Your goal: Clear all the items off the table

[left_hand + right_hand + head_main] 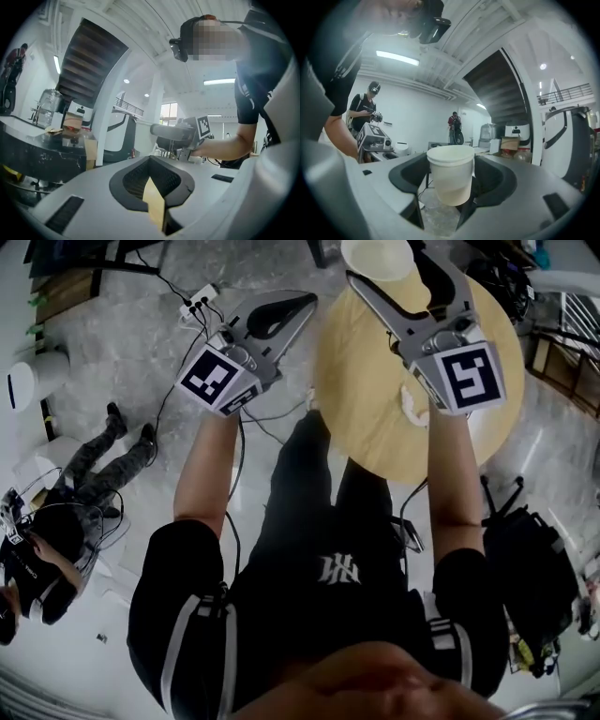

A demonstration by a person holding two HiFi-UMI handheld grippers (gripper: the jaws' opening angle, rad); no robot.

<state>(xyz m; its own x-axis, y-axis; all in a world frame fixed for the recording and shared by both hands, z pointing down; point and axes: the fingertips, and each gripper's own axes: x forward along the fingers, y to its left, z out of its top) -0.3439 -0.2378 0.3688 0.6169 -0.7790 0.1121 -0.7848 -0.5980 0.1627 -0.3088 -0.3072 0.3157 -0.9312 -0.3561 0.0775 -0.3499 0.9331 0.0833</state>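
Carry-off step: R gripper [394, 266] clamped white cup [450, 176], L gripper [302, 304] pinched tan slip [153, 201]; next, deposit both away from table [366, 399].

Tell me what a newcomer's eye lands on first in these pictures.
The white paper cup stands out first, held upright in the right gripper by the far edge of the round light wooden table. Next comes the thin tan piece pinched in the left gripper beside the table; what it is cannot be told. A small white crumpled scrap lies on the tabletop.
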